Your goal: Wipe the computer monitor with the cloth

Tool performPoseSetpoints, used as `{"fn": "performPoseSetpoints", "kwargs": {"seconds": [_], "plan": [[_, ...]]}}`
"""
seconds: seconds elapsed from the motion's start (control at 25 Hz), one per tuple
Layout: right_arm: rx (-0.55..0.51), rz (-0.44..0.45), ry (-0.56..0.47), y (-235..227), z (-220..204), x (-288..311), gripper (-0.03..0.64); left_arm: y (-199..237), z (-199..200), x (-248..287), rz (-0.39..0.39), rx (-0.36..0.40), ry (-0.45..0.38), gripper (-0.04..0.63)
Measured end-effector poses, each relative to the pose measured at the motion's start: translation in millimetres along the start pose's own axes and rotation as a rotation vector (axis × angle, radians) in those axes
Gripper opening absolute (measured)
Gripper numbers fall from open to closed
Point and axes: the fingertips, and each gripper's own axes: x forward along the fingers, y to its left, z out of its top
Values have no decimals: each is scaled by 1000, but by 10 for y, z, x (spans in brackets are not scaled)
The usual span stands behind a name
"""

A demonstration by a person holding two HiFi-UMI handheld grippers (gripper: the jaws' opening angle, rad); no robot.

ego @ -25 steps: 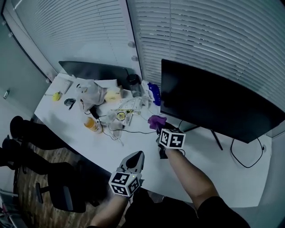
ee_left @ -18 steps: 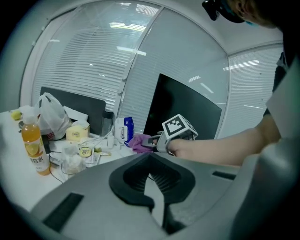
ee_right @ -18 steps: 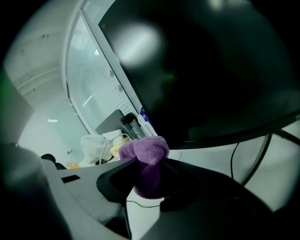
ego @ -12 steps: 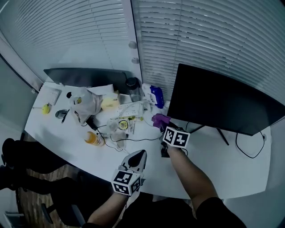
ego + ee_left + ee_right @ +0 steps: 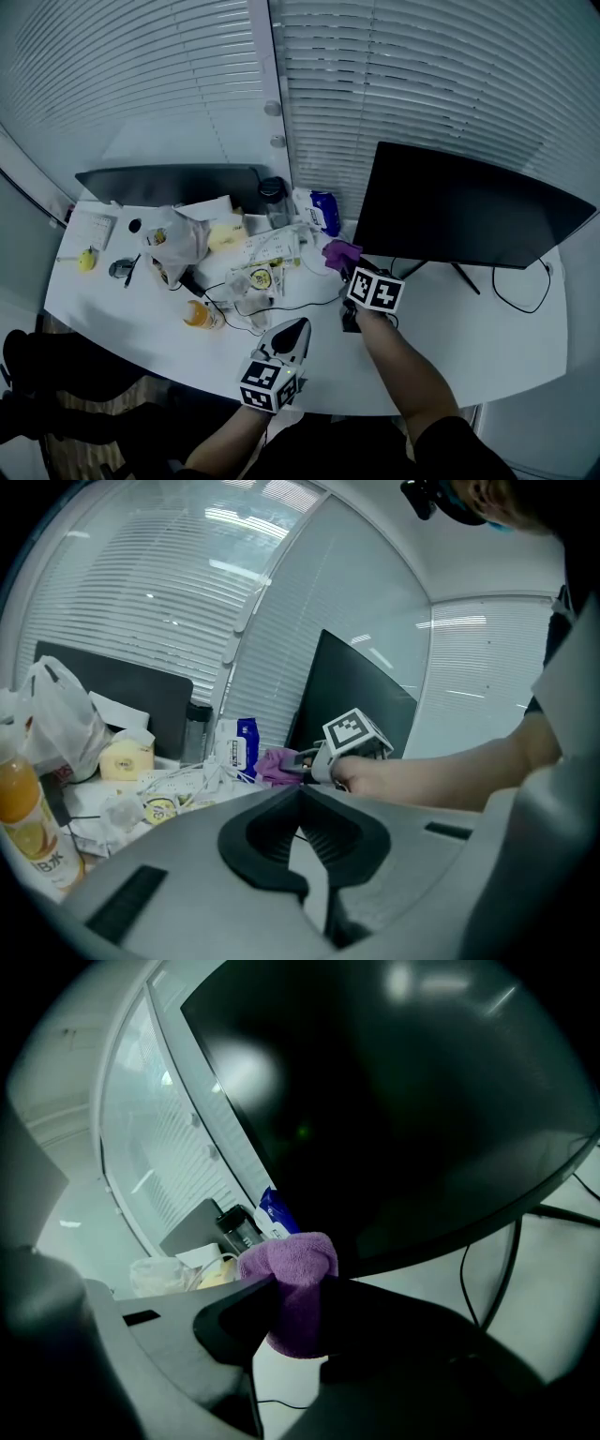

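A black monitor (image 5: 469,220) stands on the white desk (image 5: 469,347) at the right. My right gripper (image 5: 349,267) is shut on a purple cloth (image 5: 339,251), which it holds just off the screen's lower left corner. In the right gripper view the cloth (image 5: 292,1279) bulges out between the jaws of the right gripper (image 5: 298,1290), close under the dark screen (image 5: 403,1101); I cannot tell whether they touch. My left gripper (image 5: 292,325) hovers shut over the desk's near edge, holding nothing. In the left gripper view the left gripper (image 5: 302,794) points toward the cloth (image 5: 277,764).
Clutter fills the desk's left half: a plastic bag (image 5: 173,234), an orange juice bottle (image 5: 199,314), papers, a wipes pack (image 5: 319,211), a dark jar (image 5: 273,194) and cables. A second dark screen (image 5: 169,183) stands at the back left. A looped cable (image 5: 520,281) lies beside the monitor's stand.
The head view has shifted, bringing more of the left desk into sight. My right gripper keeps the cloth by the monitor's lower left corner. The left gripper has barely moved.
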Motion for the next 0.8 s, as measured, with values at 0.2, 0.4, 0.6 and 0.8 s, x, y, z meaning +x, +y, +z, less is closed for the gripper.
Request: {"fn": "performPoseSetpoints", "kwargs": {"seconds": [0.2,0.4,0.6,0.8], "plan": [[-11,13,-66,181,271,-170,143,16,69,-7,-31,8,-24,5],[-23,34,-114,337,573,-324,143,-58,242,67,-65,16,-48,5],[-1,77,-156,562,930,-576,143,-188,484,86,-92,36,-66,5],[-15,118,-225,752,1239,-886,143,-308,571,98,-116,65,-83,5]]}}
